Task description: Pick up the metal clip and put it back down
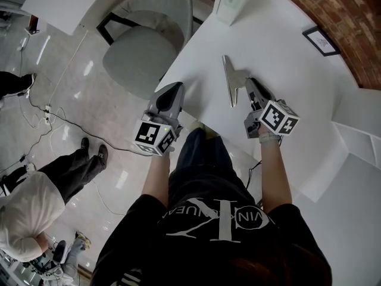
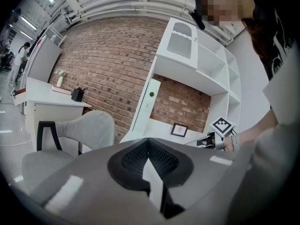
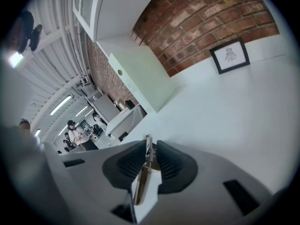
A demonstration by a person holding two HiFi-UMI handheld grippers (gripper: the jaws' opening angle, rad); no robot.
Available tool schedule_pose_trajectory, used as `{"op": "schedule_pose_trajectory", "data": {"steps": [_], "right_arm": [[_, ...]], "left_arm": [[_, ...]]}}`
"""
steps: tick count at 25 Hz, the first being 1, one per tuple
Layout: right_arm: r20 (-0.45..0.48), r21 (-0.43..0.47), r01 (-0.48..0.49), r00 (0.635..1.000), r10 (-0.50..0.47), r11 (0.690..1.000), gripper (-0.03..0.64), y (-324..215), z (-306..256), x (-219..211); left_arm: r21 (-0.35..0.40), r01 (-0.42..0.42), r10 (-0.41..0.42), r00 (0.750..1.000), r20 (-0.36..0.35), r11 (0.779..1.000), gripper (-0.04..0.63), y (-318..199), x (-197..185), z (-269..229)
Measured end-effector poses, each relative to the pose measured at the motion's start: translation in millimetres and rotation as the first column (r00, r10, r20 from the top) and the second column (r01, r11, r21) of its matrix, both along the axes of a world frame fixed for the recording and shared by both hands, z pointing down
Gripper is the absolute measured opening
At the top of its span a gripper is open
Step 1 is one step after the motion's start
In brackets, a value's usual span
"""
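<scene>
The metal clip [image 1: 233, 79] is in my right gripper [image 1: 250, 84] — the right gripper view shows the two dark pads closed on it, with the thin strip standing edge-on between them and poking out a little past the tips. From the head view the clip is a long, narrow silver piece just above the centre of the frame, running up and away over the white tabletop [image 1: 286, 64], with the gripper's nose meeting it at the wider part on its right side. I cannot tell whether it rests on the tabletop or hangs just above it.

My left gripper [image 1: 177, 89] sits left of centre, at the near edge of the tabletop and well apart from the clip. Its pads meet at the tips with nothing between them — closed and empty.

Farther out, a tall white box [image 1: 235, 0] with a dark round hole stands at the top of the frame, and a small framed picture [image 1: 321, 40] leans near the brick wall [image 1: 348, 22] at the upper right. A grey chair [image 1: 140, 52] stands on the shiny floor [image 1: 71, 94] at the upper left, cables trail across that floor, and a person in a white top [image 1: 24, 210] is at the lower left.
</scene>
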State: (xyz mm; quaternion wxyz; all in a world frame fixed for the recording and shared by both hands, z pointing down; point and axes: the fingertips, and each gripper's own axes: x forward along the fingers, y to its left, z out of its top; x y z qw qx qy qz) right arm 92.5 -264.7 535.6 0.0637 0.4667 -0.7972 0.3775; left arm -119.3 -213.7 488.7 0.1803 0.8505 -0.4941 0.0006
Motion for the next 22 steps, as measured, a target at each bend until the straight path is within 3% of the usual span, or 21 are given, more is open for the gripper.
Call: {"op": "schedule_pose_trajectory", "data": {"steps": [8, 22], "right_arm": [[0.007, 0.057, -0.015, 1.000, 0.014, 0.998, 0.029, 5, -19, 8], [-0.093, 0.215, 0.006, 0.996, 0.014, 0.977, 0.028, 16, -67, 26]], "left_arm": [[0.011, -0.005, 0.005, 1.000, -0.001, 1.000, 0.011, 3, 1, -7], [0.063, -0.005, 0.004, 1.000, 0.022, 0.998, 0.011, 1, 9, -33]]}}
